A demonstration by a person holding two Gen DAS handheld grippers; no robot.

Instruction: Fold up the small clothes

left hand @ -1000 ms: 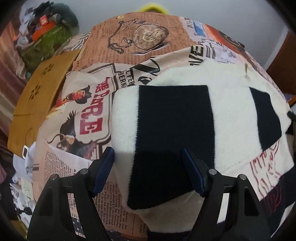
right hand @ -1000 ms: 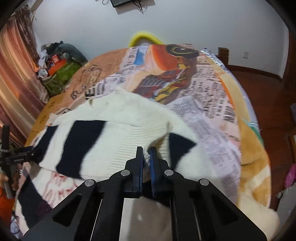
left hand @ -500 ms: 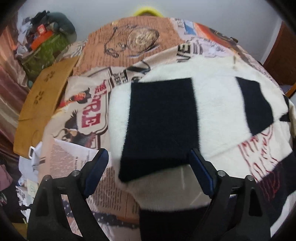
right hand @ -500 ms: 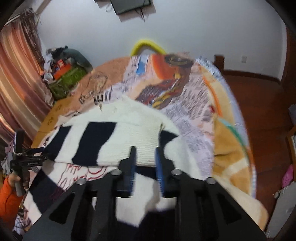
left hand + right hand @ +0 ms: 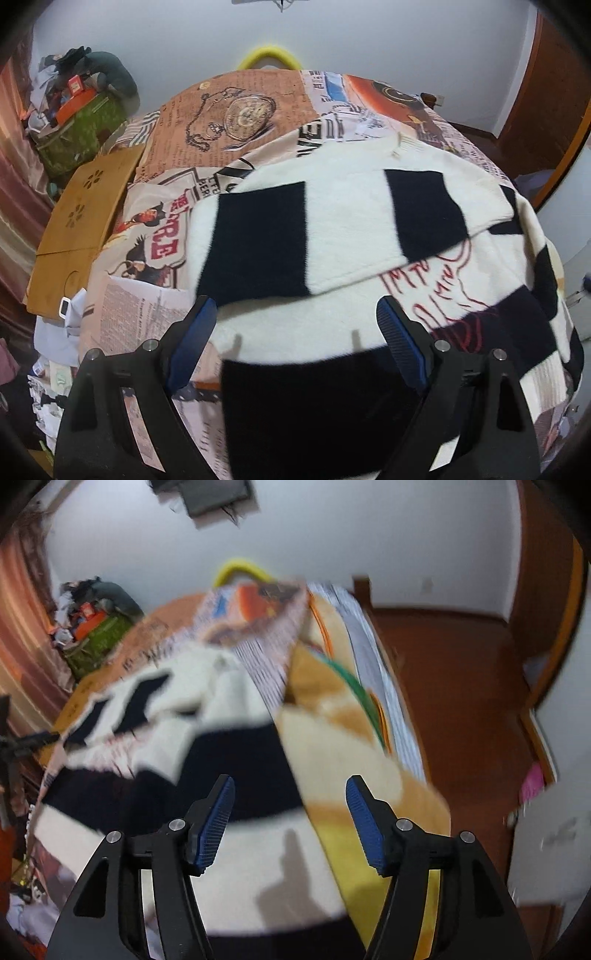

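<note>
A cream sweater (image 5: pixel 343 221) with black blocks and red lettering lies on the bed, its top part folded down over the body. My left gripper (image 5: pixel 297 343) is open and empty, hovering just above the sweater's near edge. My right gripper (image 5: pixel 290 819) is open and empty, above the sweater's black band (image 5: pixel 229 760) near the bed's right side; that view is blurred by motion.
The bed has a newspaper-print blanket (image 5: pixel 236 110). A wooden board (image 5: pixel 81 221) lies at its left edge, with a green bag and clutter (image 5: pixel 77 110) behind. A yellow-orange blanket (image 5: pixel 332 709) and wooden floor (image 5: pixel 461 701) are on the right.
My right gripper opened, let go of the sweater's folded part and pulled back to the right. My left gripper drew back and rose; the fold now lies flat.
</note>
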